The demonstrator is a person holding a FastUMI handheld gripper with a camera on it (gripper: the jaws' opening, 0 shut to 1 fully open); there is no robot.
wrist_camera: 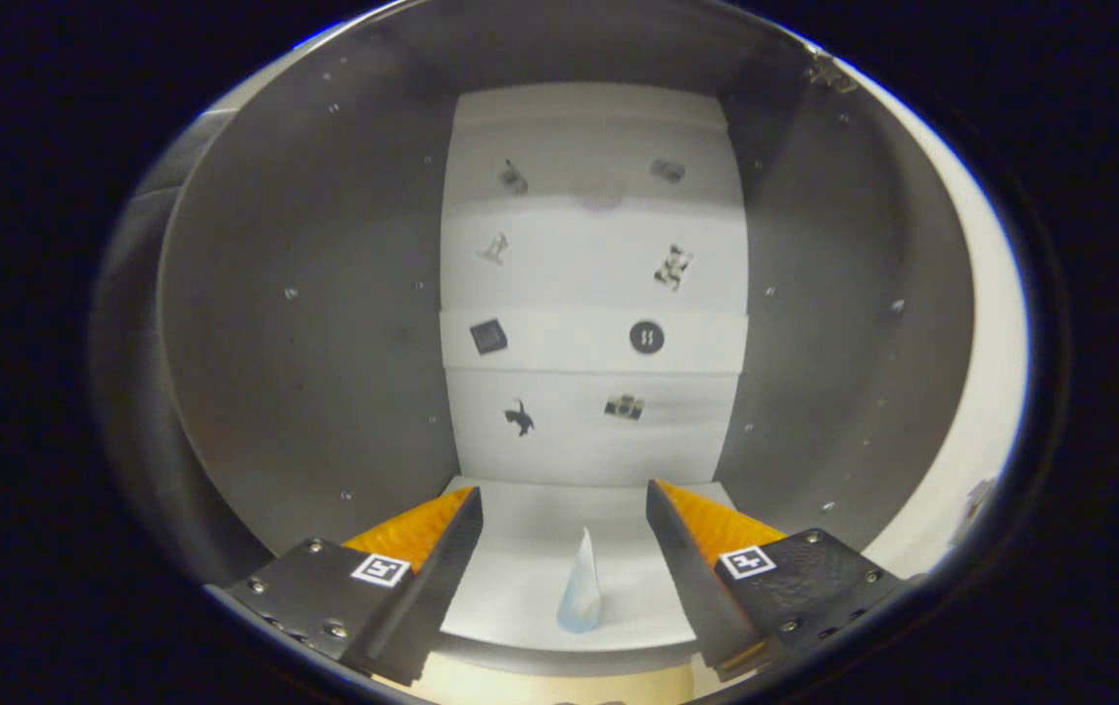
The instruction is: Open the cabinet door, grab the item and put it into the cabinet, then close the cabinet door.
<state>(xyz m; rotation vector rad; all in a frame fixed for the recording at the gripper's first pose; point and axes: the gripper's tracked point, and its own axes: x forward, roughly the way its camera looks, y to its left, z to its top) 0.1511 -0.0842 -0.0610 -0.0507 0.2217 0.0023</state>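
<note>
**Cone inside the cabinet, fingers spread**

Gripper (564, 509) held wide apart — nothing clasped. Small pale cone (582, 586) standing upright on the white cabinet floor (539, 548), between the two fingers and touching neither. Beyond the tips, white back wall (593, 284) with small dark stickers (647, 337) — grey side walls (324, 323) left and right.

no readable text, labels or numbers

Back-wall stickers (647, 337) too small.
</note>
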